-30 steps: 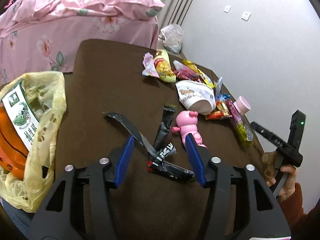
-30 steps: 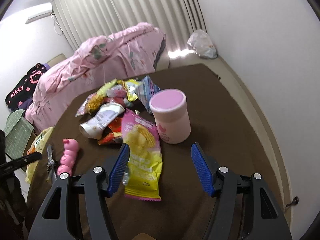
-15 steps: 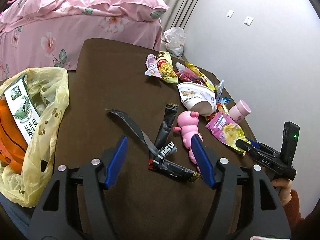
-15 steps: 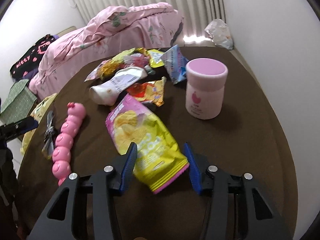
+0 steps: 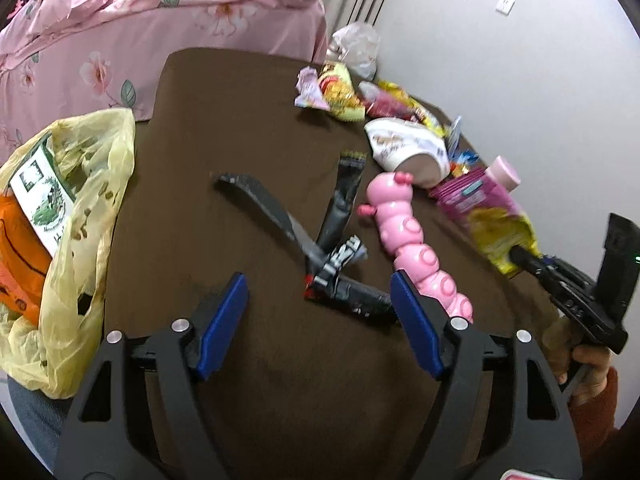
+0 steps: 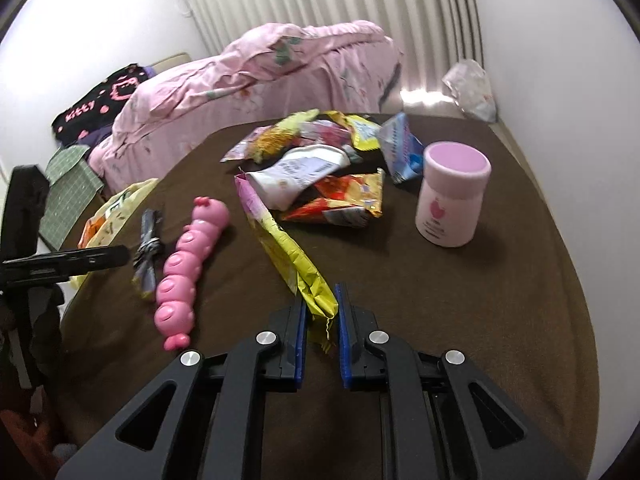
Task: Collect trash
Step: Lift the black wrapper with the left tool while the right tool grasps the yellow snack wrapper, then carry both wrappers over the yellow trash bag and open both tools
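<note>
Yellow foil of the chip bag (image 6: 298,258) is clamped by one corner between the blue pads of the right hand-held gripper (image 6: 322,320); the rest of the bag trails forward and left, apparently partly lifted off the brown desk (image 6: 500,320). Risk: a corner grip on thin film may slip or tear, and the trailing end could drag the wrapper pile (image 6: 320,160) ahead. The pink caterpillar toy (image 6: 188,264) lies just left of the travel path; the pink jar (image 6: 452,196) stands well right. The left hand-held gripper (image 5: 320,312) is spread wide, empty, over the black wrappers (image 5: 340,276). The yellow trash bag (image 5: 76,216) sits at the desk's left edge, with open desk between.
</note>
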`<act>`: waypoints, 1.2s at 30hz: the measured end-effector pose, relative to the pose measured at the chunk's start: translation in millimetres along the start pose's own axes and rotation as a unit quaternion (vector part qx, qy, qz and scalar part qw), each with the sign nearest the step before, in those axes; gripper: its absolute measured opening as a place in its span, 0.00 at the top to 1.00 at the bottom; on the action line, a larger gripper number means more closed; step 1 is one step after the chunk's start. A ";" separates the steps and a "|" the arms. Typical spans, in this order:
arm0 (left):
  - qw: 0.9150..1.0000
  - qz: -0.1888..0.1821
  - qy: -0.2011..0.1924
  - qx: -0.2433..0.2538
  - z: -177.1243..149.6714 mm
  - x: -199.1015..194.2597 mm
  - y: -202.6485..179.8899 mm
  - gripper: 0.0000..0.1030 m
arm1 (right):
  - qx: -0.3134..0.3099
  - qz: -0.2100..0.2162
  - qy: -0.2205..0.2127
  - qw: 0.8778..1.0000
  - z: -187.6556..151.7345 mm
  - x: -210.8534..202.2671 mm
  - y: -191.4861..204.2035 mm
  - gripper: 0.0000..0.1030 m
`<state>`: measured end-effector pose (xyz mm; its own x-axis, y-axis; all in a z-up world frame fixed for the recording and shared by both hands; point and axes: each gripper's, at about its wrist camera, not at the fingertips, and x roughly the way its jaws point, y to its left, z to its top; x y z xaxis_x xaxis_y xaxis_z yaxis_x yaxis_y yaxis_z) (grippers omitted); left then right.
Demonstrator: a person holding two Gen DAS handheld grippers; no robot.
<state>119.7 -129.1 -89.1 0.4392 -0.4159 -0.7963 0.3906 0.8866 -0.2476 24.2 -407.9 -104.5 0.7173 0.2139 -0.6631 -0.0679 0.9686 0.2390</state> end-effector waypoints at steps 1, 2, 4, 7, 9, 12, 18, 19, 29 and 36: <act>1.000 -0.001 0.004 -0.006 0.2 0.7 0.1 0.32 | -0.004 0.000 -0.003 1.000 -0.4 -2.2 2.3 0.87; 1.000 -0.008 0.004 -0.010 0.6 0.5 0.0 0.34 | -0.006 0.000 -0.005 1.000 -0.7 -4.0 3.1 0.87; 1.000 -0.023 0.001 -0.011 1.5 0.6 -2.3 0.36 | -0.008 0.002 -0.007 1.000 -1.6 -6.2 5.2 0.87; 1.000 -0.023 -0.006 0.008 6.3 4.6 -14.1 0.41 | -0.008 0.007 -0.006 1.000 -3.0 -7.1 6.6 0.87; 1.000 0.012 -0.007 0.018 9.7 11.9 -19.5 0.48 | -0.007 0.009 -0.006 1.000 -3.3 -7.1 7.4 0.87; 1.000 0.023 0.000 0.011 10.9 20.5 -18.8 0.65 | -0.004 0.005 -0.009 1.000 -4.4 -8.0 7.2 0.87; 0.999 0.013 -0.038 0.006 5.8 5.2 -11.7 0.73 | 0.020 0.012 -0.014 1.000 -0.9 -11.1 0.6 0.87; 0.999 0.012 -0.053 0.005 6.0 -2.7 -9.8 0.73 | 0.021 0.014 -0.019 0.999 1.9 -12.8 1.5 0.87; 0.987 0.027 -0.161 0.004 11.7 -81.5 4.6 0.73 | -0.041 0.039 -0.071 0.996 44.4 -33.3 52.9 0.87; 0.971 0.074 -0.226 -0.018 16.2 -137.0 42.6 0.73 | -0.092 0.075 -0.106 0.987 89.7 -39.0 110.7 0.87</act>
<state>89.2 -37.6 18.3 0.8019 -0.3220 -0.5032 0.2710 0.9467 -0.1739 50.9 -320.4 11.4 0.8174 0.3451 -0.4612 -0.2955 0.9385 0.1784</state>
